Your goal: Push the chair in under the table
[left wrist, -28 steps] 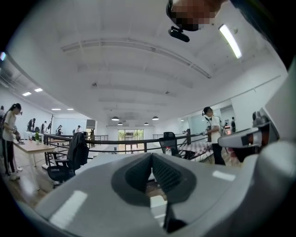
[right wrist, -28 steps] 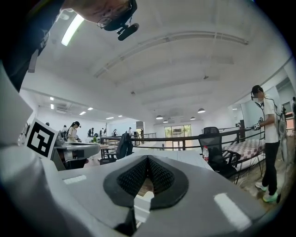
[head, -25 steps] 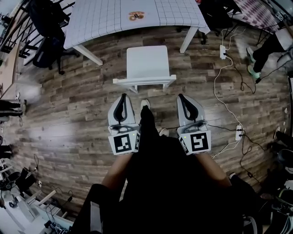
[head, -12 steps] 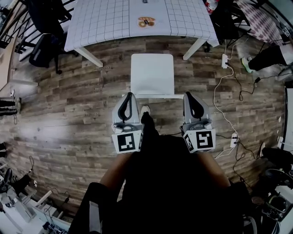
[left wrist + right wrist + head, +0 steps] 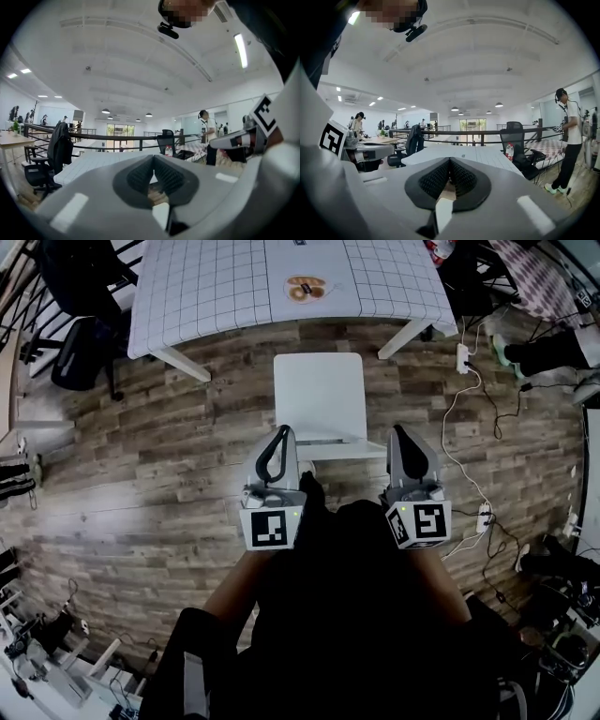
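Chair (image 5: 318, 395): white, on wood floor (image 5: 169, 456), backrest on near side. Whole seat sits near of table edge, w/ a strip of floor showing btwn.
Table (image 5: 216, 287): far side, grid-pattern cloth. Two near table legs (image 5: 178, 362) splay left & right, chair lined up btwn them.
Left gripper (image 5: 281, 432): jaws clenched together, nothing btwn. Tips at left end of backrest — contact not clear.
Right gripper (image 5: 398, 432): jaws pressed together, empty. Tips just right of backrest's right end — contact not clear.
Bottle (image 5: 509, 152): red label, far right by table corner. Contents not readable.
On table: small flat item (image 5: 305, 287) w/ brown rings, approx mid-cloth. Can't tell what.
Right of chair: white power strip (image 5: 462, 357) & cable (image 5: 450, 427) trailing toward near side along floor, apart from chair.
Left: black office chair (image 5: 75, 362) beside table's left end, well apart from white chair.
Far right: person's legs (image 5: 539, 348) & shoes on floor, near power strip.
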The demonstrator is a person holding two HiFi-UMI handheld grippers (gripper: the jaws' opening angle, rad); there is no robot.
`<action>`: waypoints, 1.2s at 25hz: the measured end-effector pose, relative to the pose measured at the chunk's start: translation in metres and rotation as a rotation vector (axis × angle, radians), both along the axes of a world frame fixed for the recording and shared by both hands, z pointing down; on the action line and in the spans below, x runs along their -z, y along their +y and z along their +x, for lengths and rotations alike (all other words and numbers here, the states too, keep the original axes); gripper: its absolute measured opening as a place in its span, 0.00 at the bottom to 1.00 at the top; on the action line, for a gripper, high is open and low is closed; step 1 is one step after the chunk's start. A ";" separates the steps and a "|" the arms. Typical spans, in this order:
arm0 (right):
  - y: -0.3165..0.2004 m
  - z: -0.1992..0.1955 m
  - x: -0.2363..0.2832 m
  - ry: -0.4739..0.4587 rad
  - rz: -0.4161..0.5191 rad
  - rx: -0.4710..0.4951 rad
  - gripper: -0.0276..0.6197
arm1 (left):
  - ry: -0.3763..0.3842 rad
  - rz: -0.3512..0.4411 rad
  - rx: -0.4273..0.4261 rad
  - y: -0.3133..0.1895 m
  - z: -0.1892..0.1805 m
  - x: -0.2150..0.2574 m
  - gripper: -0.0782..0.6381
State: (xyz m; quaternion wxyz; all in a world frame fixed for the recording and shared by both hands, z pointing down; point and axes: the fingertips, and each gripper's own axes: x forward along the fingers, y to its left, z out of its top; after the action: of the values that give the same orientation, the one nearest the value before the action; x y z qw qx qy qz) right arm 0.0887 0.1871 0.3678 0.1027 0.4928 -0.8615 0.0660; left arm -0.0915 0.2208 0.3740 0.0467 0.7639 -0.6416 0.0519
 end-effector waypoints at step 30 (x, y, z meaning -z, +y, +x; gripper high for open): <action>-0.021 0.002 -0.097 0.130 -0.339 0.190 0.04 | -0.065 -0.204 -0.153 -0.016 0.023 -0.072 0.12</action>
State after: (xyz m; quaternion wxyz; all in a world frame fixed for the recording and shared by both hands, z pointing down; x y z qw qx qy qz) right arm 0.0909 0.1660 0.4649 0.2454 0.3883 -0.8722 0.1681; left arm -0.0687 0.2044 0.4458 0.0993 0.7998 -0.5740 0.1448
